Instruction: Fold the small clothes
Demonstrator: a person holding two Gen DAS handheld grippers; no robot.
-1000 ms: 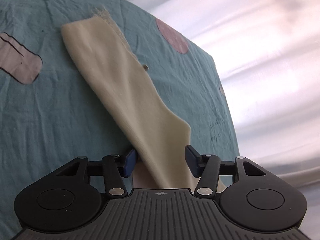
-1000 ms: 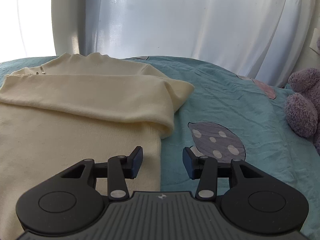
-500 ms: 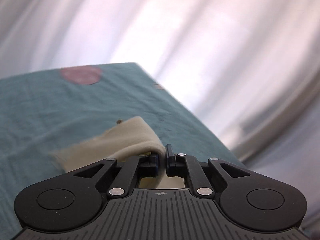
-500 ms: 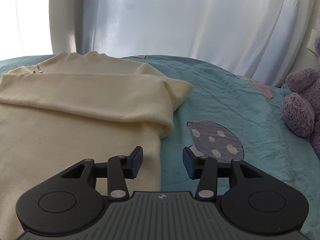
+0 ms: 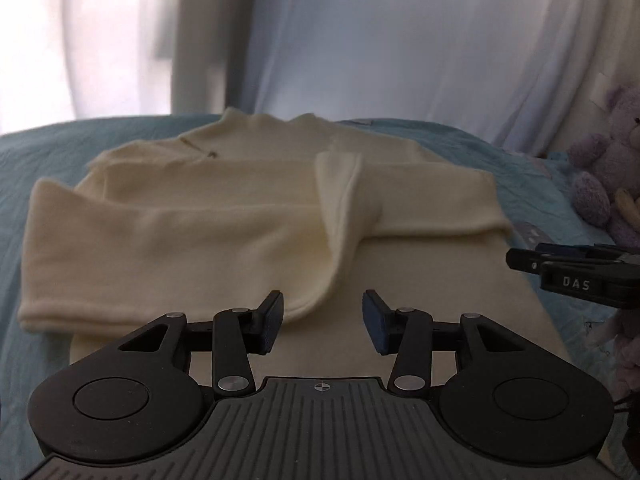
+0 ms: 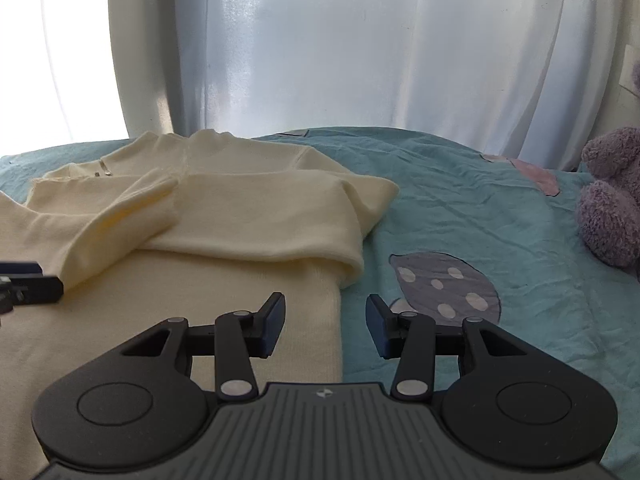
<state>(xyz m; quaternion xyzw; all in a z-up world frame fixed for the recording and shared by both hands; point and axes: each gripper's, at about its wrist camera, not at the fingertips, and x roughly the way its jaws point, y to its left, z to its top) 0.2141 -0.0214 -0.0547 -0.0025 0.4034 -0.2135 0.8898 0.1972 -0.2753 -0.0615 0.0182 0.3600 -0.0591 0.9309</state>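
A cream knit sweater lies flat on the teal bedspread, collar away from me. Both sleeves are folded across its chest: the left sleeve overlaps the right sleeve. My left gripper is open and empty over the sweater's body, just below the left sleeve's cuff. My right gripper is open and empty, straddling the sweater's right side edge. The sweater also shows in the right wrist view. The right gripper's fingers show at the left wrist view's right edge.
A purple plush toy sits on the bed at the right, also in the left wrist view. A grey spotted patch is printed on the bedspread beside the sweater. White curtains hang behind the bed.
My left gripper shut on the left sleeve, carried it over the sweater's chest, and has let it go and opened. My right gripper has barely moved.
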